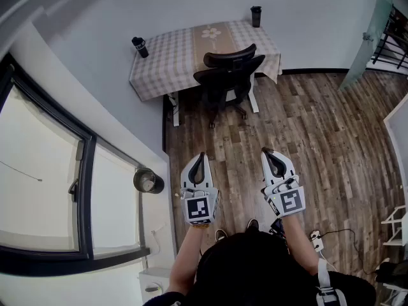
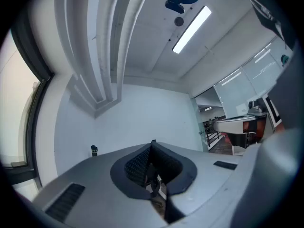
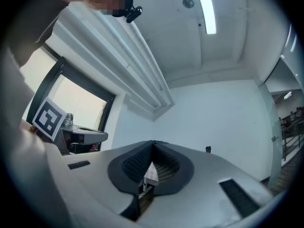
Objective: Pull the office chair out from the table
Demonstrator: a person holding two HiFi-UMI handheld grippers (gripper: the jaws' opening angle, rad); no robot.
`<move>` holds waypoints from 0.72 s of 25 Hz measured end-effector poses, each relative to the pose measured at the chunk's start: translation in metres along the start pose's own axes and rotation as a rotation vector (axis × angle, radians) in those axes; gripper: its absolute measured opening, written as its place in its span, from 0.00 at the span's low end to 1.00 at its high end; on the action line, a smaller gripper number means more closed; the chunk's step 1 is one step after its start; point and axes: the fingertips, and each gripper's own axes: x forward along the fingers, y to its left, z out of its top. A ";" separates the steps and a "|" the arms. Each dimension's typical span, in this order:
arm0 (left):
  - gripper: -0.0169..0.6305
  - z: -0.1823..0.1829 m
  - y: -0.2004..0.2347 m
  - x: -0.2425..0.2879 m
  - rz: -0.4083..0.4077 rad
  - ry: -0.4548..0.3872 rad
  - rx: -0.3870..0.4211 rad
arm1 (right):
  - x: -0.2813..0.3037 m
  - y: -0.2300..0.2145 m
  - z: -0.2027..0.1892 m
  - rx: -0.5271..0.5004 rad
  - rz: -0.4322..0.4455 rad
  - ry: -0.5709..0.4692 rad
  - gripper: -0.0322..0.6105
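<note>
Well, you held both tongs shut and empty. The left gripper [image 1: 202,156] had its jaws pressed together with nothing between them, and so had the right gripper [image 1: 266,152]; each gripper's own view showed the dark pads meeting at the tip. You carried them side by side in front of you, a little apart, both pointing towards the far wall.

The black office chair [image 1: 228,75] stood well apart from both tongs, across a stretch of wooden floor [image 1: 306,132]. It was pushed in against the near edge of the table [image 1: 167,62], its backrest overlapping the checked cloth in the head view. Seen from above, it sat straight ahead, roughly in line with the gap between your two grippers. Neither gripper touched it.

A dark mug [image 1: 139,46] stood near the table's left corner and a dark tumbler [image 1: 255,16] at its far right corner. The window [image 1: 38,171] ran along your left.
</note>
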 end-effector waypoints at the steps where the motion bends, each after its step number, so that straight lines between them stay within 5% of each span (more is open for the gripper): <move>1: 0.04 -0.001 -0.001 0.002 -0.002 -0.002 0.001 | 0.001 0.000 -0.005 0.005 0.006 0.010 0.06; 18: 0.04 -0.002 -0.054 0.034 0.057 0.024 0.029 | -0.006 -0.077 -0.034 0.042 0.059 0.014 0.06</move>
